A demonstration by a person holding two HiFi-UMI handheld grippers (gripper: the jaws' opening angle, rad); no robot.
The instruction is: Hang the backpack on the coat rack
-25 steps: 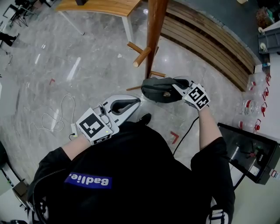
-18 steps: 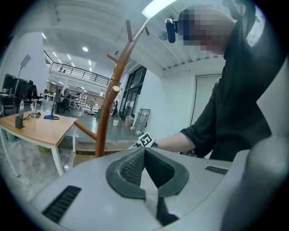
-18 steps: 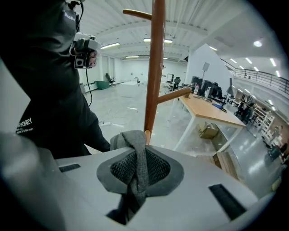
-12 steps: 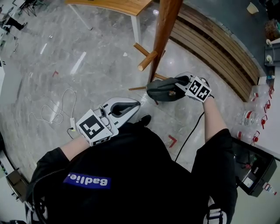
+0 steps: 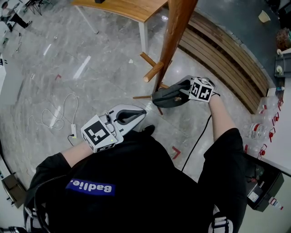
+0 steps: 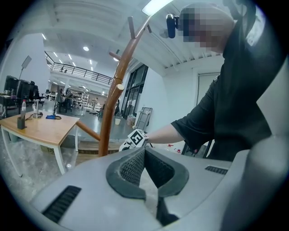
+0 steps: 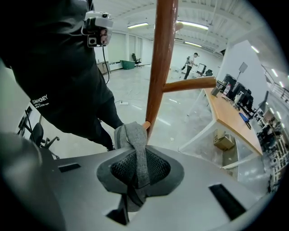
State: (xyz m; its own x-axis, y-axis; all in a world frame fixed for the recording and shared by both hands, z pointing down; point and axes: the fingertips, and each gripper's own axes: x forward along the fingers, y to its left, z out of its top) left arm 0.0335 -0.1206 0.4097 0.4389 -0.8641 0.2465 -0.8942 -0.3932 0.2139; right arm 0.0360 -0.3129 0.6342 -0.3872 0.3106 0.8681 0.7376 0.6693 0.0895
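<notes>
The wooden coat rack's pole (image 5: 175, 32) rises at top centre of the head view, with a peg (image 5: 153, 73) sticking out to the left. My right gripper (image 5: 155, 96) sits close beside the pole's lower part, below that peg. In the right gripper view it (image 7: 135, 155) is shut on a grey fabric strap (image 7: 134, 135) that loops over the jaws just in front of the pole (image 7: 160, 58). The backpack's body is hidden. My left gripper (image 5: 142, 111) is held lower and to the left, near my body; its jaws (image 6: 145, 152) are shut with nothing between them.
A wooden table (image 5: 122, 7) stands behind the rack, and a slatted wooden bench (image 5: 218, 50) runs along the right. A white cable (image 5: 54, 118) lies on the marble floor at left. A black box (image 5: 261, 186) and bottles (image 5: 263, 132) stand at the right edge.
My right gripper, with the strap in it, has moved up and in toward the coat rack's pole. The left gripper has stayed almost where it was.
</notes>
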